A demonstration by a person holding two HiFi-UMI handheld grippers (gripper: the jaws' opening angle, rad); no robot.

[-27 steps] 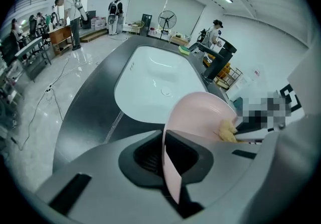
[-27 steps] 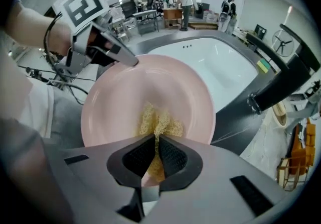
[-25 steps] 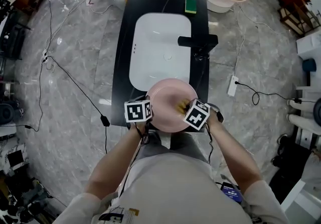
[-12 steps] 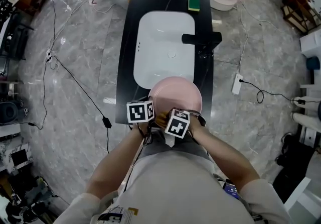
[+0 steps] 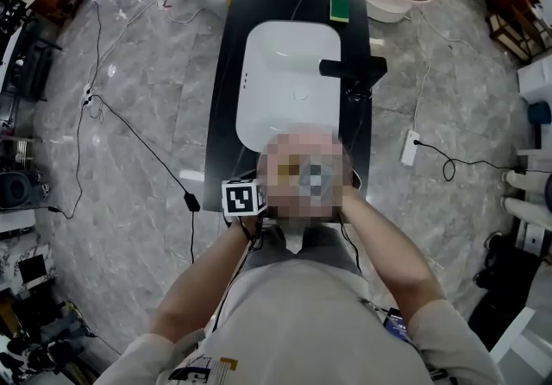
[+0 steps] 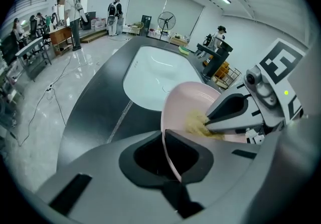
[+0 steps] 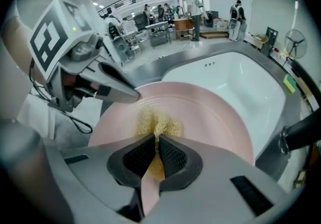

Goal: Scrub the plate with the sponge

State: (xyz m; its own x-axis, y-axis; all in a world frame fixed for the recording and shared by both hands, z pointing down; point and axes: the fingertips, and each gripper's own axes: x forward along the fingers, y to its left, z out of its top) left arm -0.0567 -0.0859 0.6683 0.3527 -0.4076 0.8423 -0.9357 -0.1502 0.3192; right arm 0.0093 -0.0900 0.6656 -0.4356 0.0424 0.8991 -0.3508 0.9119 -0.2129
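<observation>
Left gripper [image 6: 164, 136] is clamped tight on the rim of the pink plate [image 6: 193, 102], holding it tilted over the near end of the white sink [image 5: 289, 72]; right gripper [image 7: 156, 140] pinches the yellow sponge [image 7: 154, 121], and that sponge sits pressed against the plate's face, close to the left gripper's jaws; black counter [image 5: 220, 116] underneath, black tap [image 5: 352, 68] on the sink's right side, a green sponge [image 5: 340, 9] on the far corner.

Grey left claw [image 6: 163, 132], pale T-shirt [image 5: 302, 323]
</observation>
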